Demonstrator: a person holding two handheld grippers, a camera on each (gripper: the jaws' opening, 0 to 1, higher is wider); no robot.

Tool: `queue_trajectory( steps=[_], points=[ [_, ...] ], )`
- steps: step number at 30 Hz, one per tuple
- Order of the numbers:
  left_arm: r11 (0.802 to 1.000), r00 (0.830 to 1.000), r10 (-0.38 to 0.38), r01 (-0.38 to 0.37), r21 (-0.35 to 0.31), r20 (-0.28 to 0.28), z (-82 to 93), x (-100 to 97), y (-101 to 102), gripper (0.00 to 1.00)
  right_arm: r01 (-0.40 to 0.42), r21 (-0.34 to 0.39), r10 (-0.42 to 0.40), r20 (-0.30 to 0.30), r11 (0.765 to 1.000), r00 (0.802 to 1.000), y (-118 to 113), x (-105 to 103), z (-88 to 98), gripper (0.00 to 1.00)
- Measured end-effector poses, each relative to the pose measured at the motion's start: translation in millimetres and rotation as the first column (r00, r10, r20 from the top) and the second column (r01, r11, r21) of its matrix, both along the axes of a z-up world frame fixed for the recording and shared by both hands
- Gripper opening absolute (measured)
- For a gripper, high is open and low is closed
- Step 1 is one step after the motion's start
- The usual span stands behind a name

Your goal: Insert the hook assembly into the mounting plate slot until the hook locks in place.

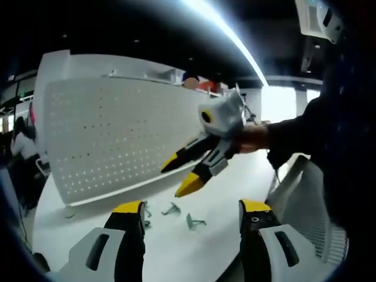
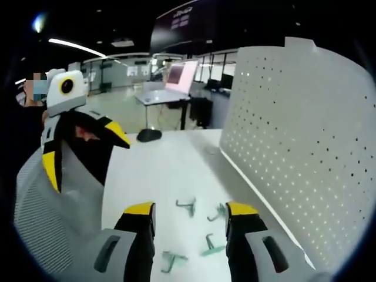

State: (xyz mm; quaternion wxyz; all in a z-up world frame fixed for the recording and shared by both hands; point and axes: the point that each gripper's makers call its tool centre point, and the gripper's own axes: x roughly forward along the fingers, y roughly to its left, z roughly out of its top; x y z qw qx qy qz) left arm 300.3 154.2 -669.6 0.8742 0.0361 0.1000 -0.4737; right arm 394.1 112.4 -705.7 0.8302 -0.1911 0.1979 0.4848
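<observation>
A white perforated mounting plate [image 1: 117, 135] stands upright on the white table [image 1: 176, 252]; in the right gripper view the plate [image 2: 294, 147] fills the right side. Several small green hooks lie loose on the table in front of it: one hook [image 1: 171, 208], another hook [image 1: 194, 222], and in the right gripper view a hook [image 2: 187, 205] and a hook [image 2: 210, 247]. My left gripper [image 1: 191, 207] hovers open above the hooks, holding nothing. My right gripper [image 2: 190, 209] is open too and empty. In the left gripper view the right gripper [image 1: 181, 175] hangs in the air before the plate, held by a hand [image 1: 252, 138].
A grey mesh chair back [image 1: 308, 200] stands at the table's near edge, seen as chair mesh [image 2: 47, 205] on the left of the right gripper view. Beyond the table end sits a laptop [image 2: 176, 76] on another desk. The left gripper [image 2: 82, 141] enters at the left.
</observation>
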Motion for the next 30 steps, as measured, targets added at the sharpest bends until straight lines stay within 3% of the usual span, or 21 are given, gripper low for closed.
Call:
queue_trajectory(
  steps=[11,21,30],
  points=[
    [1.000,1.000,0.001,-0.001,0.002,-0.007,-2.3,0.3,-3,0.66,0.025,-0.011,-0.025,-0.048,1.000,0.999,18,22,-24.5,0.39],
    [1.000,1.000,-0.001,0.001,0.002,-0.019,-4.7,0.1,-4,0.65,0.043,0.001,-0.042,-0.132,0.999,0.990,33,31,-49.0,0.27],
    [1.000,1.000,-0.005,0.005,-0.001,-0.029,-6.5,-0.6,-5,0.63,0.034,-0.036,-0.040,-0.174,0.999,0.984,43,35,-71.3,0.20]
  ],
)
